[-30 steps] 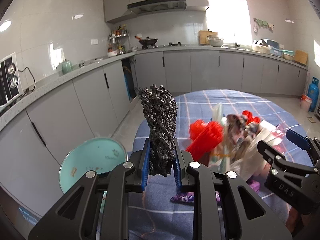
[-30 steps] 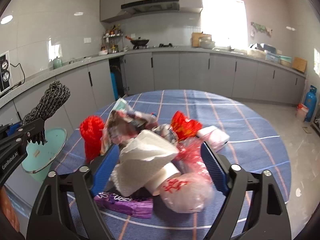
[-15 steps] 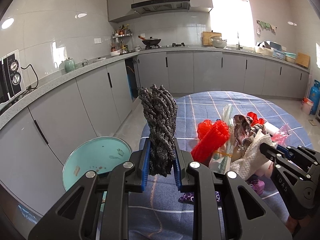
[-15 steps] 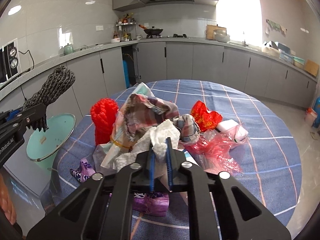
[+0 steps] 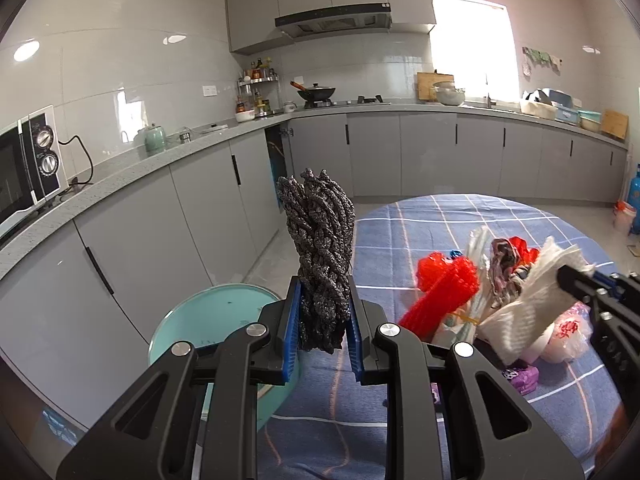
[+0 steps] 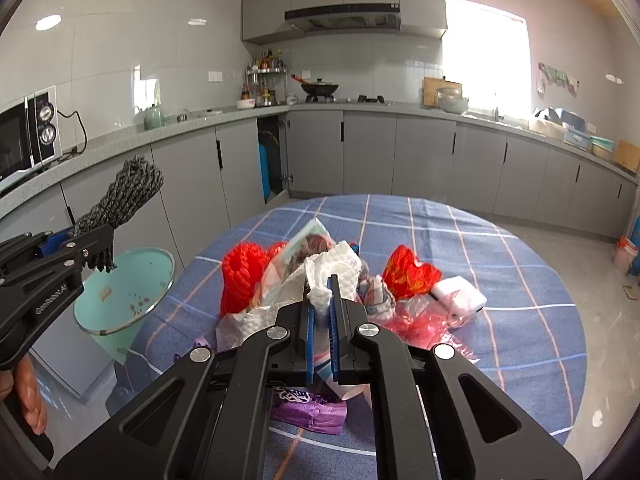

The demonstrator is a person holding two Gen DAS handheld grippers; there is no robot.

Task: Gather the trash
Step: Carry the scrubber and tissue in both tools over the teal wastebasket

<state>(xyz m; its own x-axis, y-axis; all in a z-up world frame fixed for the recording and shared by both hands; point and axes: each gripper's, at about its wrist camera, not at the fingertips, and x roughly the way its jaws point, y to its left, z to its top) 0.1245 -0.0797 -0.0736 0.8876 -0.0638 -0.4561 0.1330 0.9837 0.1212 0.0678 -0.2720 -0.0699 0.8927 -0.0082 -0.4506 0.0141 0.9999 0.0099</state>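
From the left wrist: the left hand-held gripper (image 5: 323,332) is clamped on a bundle of dark grey braided cord (image 5: 320,248) that stands upright between its blue pads. At 8 o'clock from the cord, below the tabletop's edge, a teal bin (image 5: 208,320) waits with its mouth open. At 3 o'clock, a heap of trash lies on the blue checked tabletop (image 5: 420,224): red netting (image 5: 448,284), a white paper towel (image 5: 532,312) and a purple wrapper (image 5: 522,376). The right hand-held gripper (image 5: 576,276) enters from the right edge, pinching the towel.

From the right wrist: the right hand-held gripper (image 6: 322,308) has its pads together on a corner of the white paper towel (image 6: 332,268), which rises clear of the heap. Around it lie the red netting (image 6: 240,276), a red crumpled wrapper (image 6: 408,272), a white block in clear film (image 6: 458,290), pink plastic (image 6: 424,316) and the purple wrapper (image 6: 308,406). At 9 o'clock the left hand-held gripper (image 6: 94,246) holds the cord (image 6: 124,196) above the teal bin (image 6: 124,288), which shows only specks inside.

By this evidence the job is barely begun: two pieces are in hand, neither yet dropped, and most of the heap remains on the tabletop.
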